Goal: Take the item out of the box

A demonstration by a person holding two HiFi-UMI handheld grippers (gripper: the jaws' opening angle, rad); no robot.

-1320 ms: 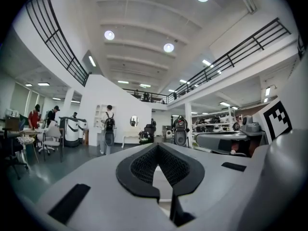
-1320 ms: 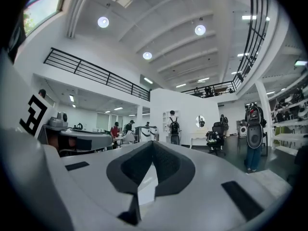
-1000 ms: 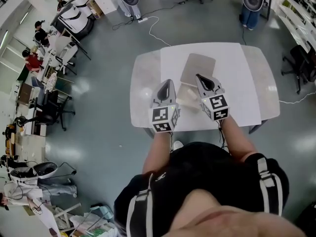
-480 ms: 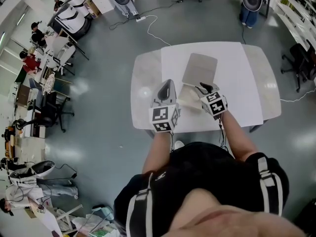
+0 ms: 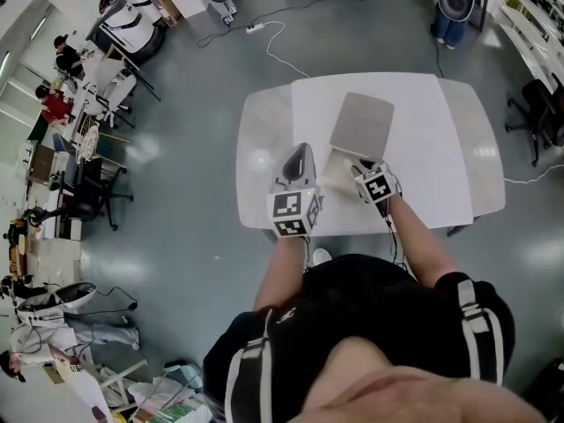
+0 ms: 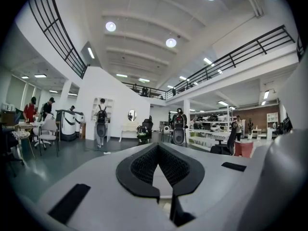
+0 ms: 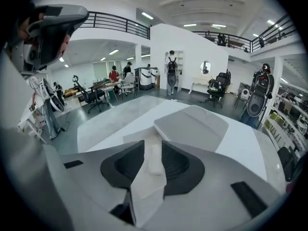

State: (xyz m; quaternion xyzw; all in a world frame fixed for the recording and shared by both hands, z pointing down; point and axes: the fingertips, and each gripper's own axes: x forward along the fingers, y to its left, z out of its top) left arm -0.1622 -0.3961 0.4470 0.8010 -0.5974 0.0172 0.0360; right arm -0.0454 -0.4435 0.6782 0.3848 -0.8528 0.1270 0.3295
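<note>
On the white table (image 5: 264, 148) lies an open pale box (image 5: 336, 176), its flat grey lid (image 5: 362, 123) folded back behind it. My right gripper (image 5: 359, 167) is low over the box base. In the right gripper view its jaws (image 7: 153, 144) stand apart around a small white oblong item (image 7: 155, 160), with a gap on each side; the lid (image 7: 192, 125) lies just beyond. My left gripper (image 5: 299, 151) hangs raised at the box's left, away from it. In the left gripper view its tips (image 6: 157, 147) meet, with nothing between them.
The near table edge (image 5: 352, 229) runs just under my hands. Around the table is grey floor, with a cable (image 5: 280, 47) behind it, an office chair (image 5: 533, 108) to the right, and desks with seated people (image 5: 57, 104) far left.
My right gripper has dropped forward from its raised pose down to the box, and its jaws have gone from shut to apart. The left gripper has stayed where it was.
</note>
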